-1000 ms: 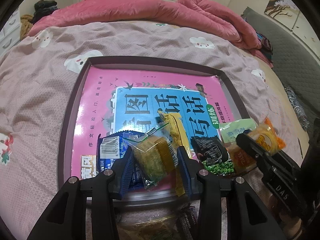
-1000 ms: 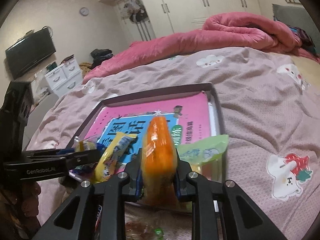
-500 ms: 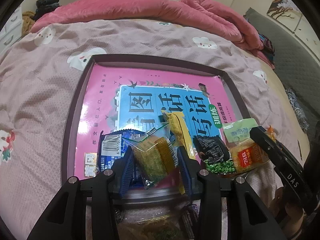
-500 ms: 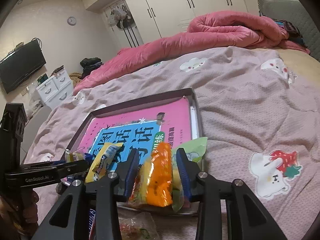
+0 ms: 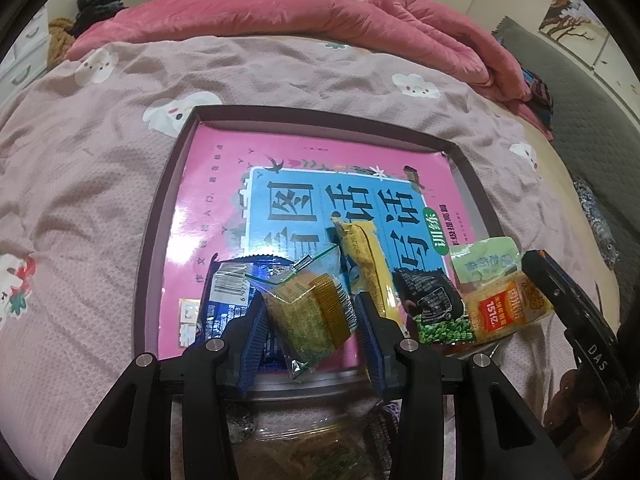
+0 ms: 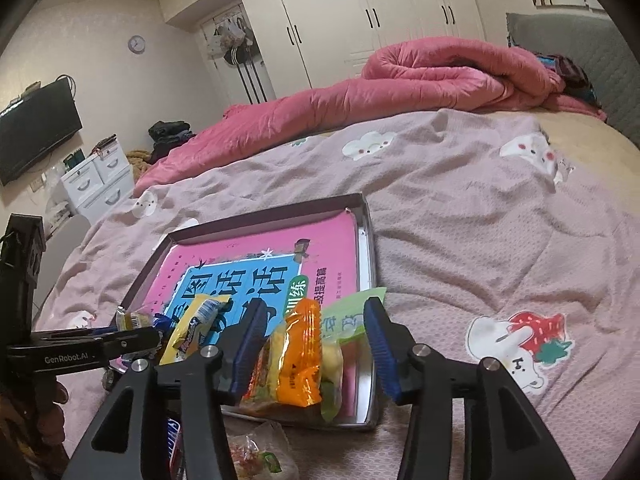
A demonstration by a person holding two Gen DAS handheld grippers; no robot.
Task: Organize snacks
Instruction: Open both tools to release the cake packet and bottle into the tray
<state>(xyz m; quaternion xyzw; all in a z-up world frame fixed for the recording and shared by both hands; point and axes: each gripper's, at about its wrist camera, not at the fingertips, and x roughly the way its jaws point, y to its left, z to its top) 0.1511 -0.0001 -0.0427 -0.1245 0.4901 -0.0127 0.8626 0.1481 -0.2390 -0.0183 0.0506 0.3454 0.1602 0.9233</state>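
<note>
Orange-yellow snack pack [image 6: 294,360], crinkly, probably lying loose on tray [image 6: 370,264].

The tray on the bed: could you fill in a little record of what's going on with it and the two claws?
tray: dark-rimmed tray on the bedspread, lined with a pink book
left claw: shut on a clear-wrapped cake
right claw: open around an orange packet lying on the tray
other snacks: yellow bar, green pea packet

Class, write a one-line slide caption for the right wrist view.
Open right gripper around an orange snack packet resting at the tray edge on a bed.
</note>
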